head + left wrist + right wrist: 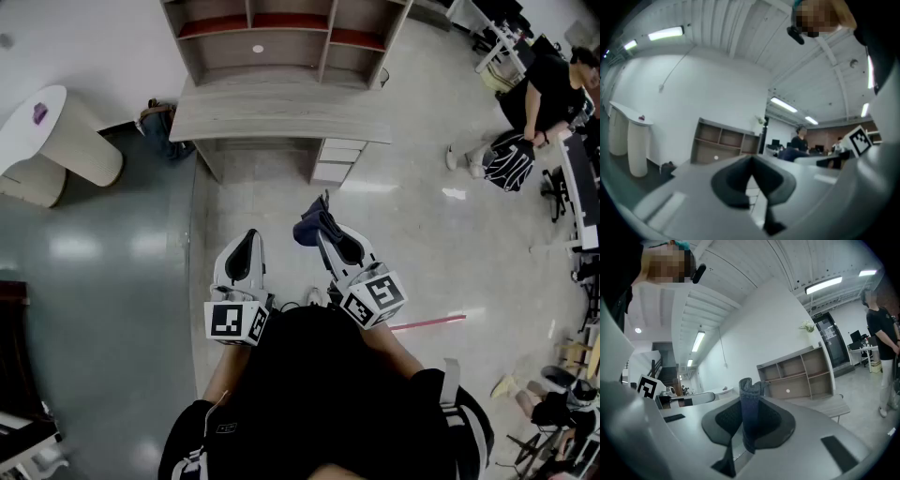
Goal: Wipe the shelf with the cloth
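Two grippers are hanging in front of the wearer's body as I am watching the head view, both over the pale floor [422, 234] and well apart from the shelf [217, 58]. I am seeing the left gripper [247, 238] with its jaws brought together, tips meeting and nothing between them. The right gripper [327, 236] is clamping a dark blue cloth [310, 229]. In its own view the fabric is standing up as a bunched fold between the two dark pads and poking out past the tips. The shelf, an open wooden unit of cubbies, is sitting on a grey desk top [281, 117] ahead, with a small white disc [258, 48] lying in a middle cubby. A person [551, 89] in black is standing off to the right, and a red strip [427, 323] is lying on the floor just right of the right gripper.
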